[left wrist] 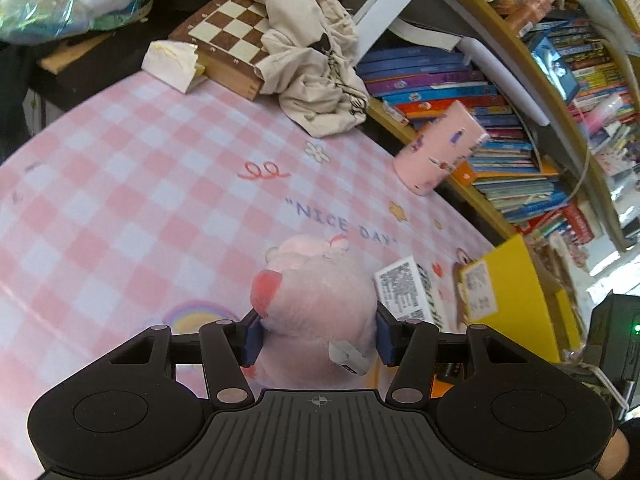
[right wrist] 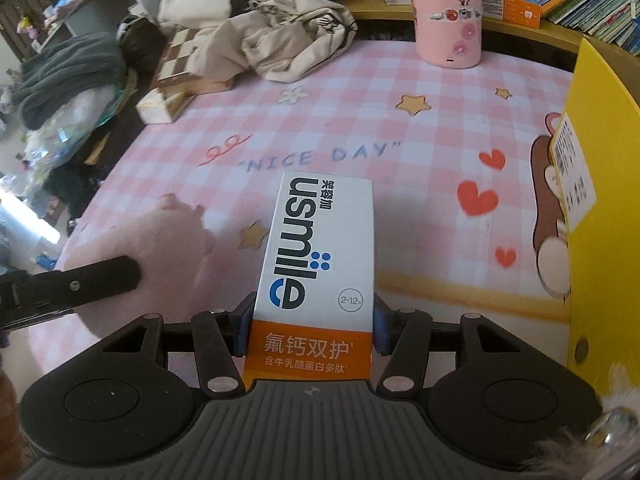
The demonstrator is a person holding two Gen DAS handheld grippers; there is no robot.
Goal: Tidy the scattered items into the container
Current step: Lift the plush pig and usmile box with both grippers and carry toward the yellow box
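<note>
Holding two items at once: my left gripper point(left wrist: 316, 336) clamps the pink plush toy point(left wrist: 316, 300), my right gripper point(right wrist: 310, 330) clamps the toothpaste box point(right wrist: 320, 248). Transport step. Yellow container point(right wrist: 600, 184) sits at 3 o'clock; next, swing both over its opening.

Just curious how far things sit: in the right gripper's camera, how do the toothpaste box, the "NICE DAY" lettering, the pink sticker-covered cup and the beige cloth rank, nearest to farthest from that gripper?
1. Toothpaste box, clamped in the right gripper.
2. "NICE DAY" lettering, just beyond the box.
3. Beige cloth far left and pink cup far right: too close to call.
</note>
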